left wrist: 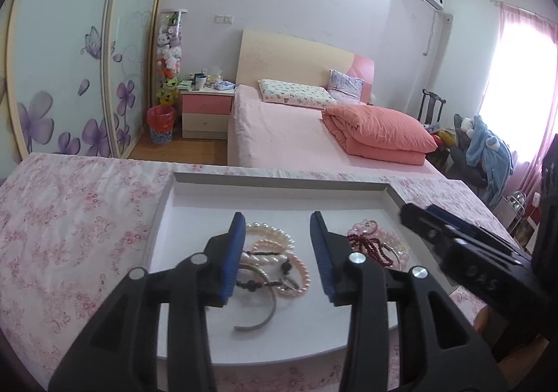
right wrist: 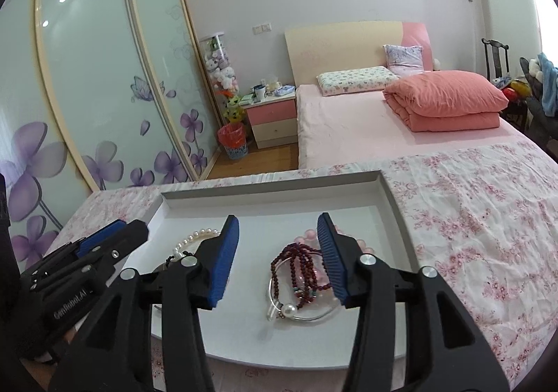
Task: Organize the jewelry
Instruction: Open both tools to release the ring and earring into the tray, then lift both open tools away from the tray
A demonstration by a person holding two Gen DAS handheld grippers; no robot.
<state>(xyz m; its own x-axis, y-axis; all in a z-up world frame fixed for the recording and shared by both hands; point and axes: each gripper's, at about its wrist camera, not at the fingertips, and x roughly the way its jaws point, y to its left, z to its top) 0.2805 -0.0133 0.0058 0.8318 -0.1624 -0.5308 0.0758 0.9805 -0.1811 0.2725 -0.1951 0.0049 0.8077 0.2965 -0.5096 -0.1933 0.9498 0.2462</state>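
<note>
Two heaps of jewelry lie inside a shallow white rectangular tray [left wrist: 164, 203], well apart from each other on its pale floor. Left heap: a white pearl bracelet [left wrist: 270, 230], a peach-pink pearl bracelet [left wrist: 302, 273], a thin black beaded cord [left wrist: 258, 284] and an open grey metal bangle [left wrist: 259, 320], all overlapping and tangled. Right heap: a dark red beaded strand [right wrist: 296, 264], looped several times, lying over a slim silver bangle with one large white pearl [right wrist: 289, 311]; pale pink round beads [right wrist: 308, 234] sit behind, partly hidden.

Left hand-held gripper [left wrist: 277, 256]: blue-padded fingers spread wide, hovering over the left heap, nothing between the pads. Right hand-held gripper [right wrist: 279, 261]: fingers likewise spread, poised over the red strand and the silver bangle; whether the pads touch the beads cannot be told. Each gripper shows at the edge of the other's view, off to the side of the tray.

Tray rests on a surface covered with white cloth printed with pink flowers [right wrist: 481, 214]. Beyond it: a bed with a pink sheet [left wrist: 279, 134], a folded coral quilt [left wrist: 380, 132] and a patterned pillow [left wrist: 293, 92]. A pink-and-cream nightstand [left wrist: 205, 113] and a red-lined waste basket [left wrist: 160, 123] stand beside wardrobe doors with purple flower decals [right wrist: 97, 106].
</note>
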